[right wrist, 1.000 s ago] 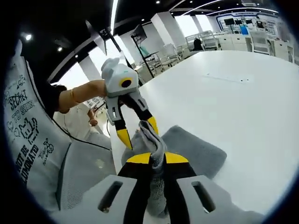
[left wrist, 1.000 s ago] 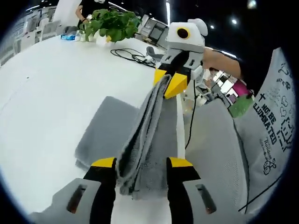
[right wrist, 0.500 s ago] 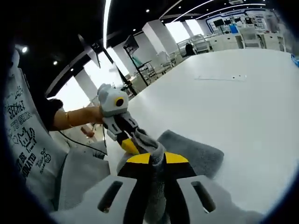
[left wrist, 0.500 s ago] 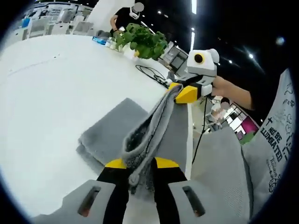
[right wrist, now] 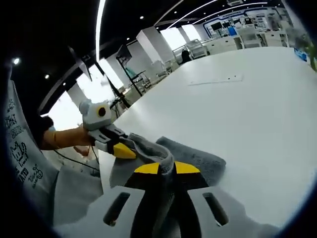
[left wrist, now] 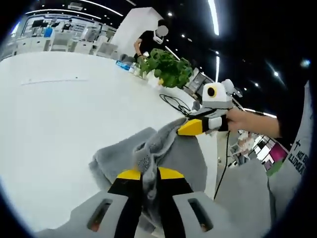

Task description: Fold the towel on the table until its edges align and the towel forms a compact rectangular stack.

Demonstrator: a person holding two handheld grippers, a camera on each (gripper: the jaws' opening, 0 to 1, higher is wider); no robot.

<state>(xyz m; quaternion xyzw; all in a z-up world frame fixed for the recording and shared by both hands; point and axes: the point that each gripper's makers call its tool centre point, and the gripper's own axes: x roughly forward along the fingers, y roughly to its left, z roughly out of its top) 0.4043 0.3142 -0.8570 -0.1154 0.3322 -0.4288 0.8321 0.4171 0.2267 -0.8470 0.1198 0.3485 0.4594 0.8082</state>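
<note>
Towel (left wrist: 148,153) bunches grey near the tabletop (left wrist: 54,114) edge, its gripped folds hiding the layers beneath. Left claw (left wrist: 150,174) and right claw (right wrist: 160,168) each pinch its raised edge. A hand (left wrist: 241,120) steadies the right one; a plant (left wrist: 165,68) stands beyond.
</note>
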